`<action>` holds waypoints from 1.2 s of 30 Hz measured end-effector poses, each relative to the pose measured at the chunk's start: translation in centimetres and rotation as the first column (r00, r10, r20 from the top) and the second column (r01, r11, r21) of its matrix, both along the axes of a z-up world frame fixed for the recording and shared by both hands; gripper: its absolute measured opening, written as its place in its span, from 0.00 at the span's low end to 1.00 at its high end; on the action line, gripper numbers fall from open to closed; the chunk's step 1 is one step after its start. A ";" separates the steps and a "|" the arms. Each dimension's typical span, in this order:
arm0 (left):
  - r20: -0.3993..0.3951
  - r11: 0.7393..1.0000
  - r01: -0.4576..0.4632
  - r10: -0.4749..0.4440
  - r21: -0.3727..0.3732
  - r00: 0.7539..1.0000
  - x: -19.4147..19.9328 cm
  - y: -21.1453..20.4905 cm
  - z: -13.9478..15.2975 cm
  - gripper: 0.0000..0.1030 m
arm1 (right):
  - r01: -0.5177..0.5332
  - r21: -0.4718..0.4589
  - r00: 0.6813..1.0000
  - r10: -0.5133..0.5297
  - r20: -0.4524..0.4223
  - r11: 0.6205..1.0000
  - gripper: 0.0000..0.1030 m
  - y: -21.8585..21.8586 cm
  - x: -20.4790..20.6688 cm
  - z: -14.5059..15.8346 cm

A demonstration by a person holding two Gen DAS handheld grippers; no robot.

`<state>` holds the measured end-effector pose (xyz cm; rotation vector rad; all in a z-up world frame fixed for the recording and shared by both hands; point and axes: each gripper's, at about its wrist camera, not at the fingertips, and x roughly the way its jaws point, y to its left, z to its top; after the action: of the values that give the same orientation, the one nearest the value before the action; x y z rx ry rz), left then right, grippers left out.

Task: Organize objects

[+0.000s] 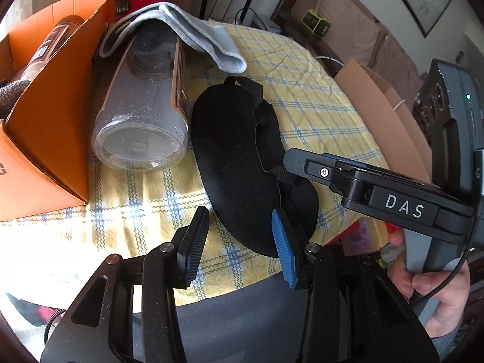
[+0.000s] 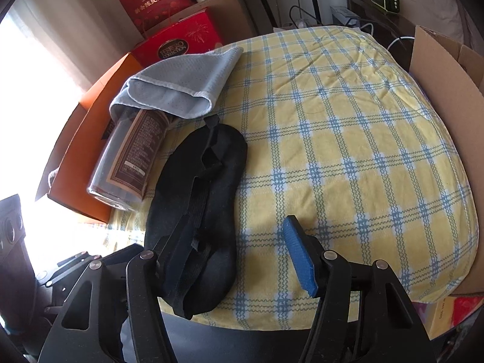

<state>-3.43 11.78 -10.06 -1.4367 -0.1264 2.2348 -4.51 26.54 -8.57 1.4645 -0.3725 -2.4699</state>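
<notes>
A black eye mask (image 1: 236,157) (image 2: 208,199) lies lengthwise on the yellow checked cloth (image 2: 332,121). My left gripper (image 1: 239,211) stands open over the mask's near end, its blue pad (image 1: 282,248) at the mask's edge and cloth showing between the jaws. My right gripper (image 2: 234,227) is open too. Its left finger is hidden beneath the mask's near end, and its blue pad (image 2: 299,257) stands clear of the fabric. In the left wrist view the right gripper (image 1: 290,160) reaches in from the right, its tip at the mask's strap.
A clear jar (image 1: 142,115) (image 2: 130,163) lies on its side left of the mask, with a grey towel (image 1: 196,30) (image 2: 181,81) draped over it. An orange box (image 1: 51,121) holding a brown canister (image 1: 48,45) stands at the left. A cardboard box (image 2: 438,90) borders the right, and red boxes (image 2: 181,45) stand behind.
</notes>
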 end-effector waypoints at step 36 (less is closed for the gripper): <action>-0.065 0.996 -0.047 0.051 0.072 0.997 -4.7 -4.1 8.1 0.47 | 0.005 -0.051 0.998 -0.008 -0.059 0.999 0.54 1.0 -7.1 4.8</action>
<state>-8.12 7.66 -1.91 -1.3343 -0.2179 2.2916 -11.63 27.53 -3.78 1.3685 -0.4264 -2.4839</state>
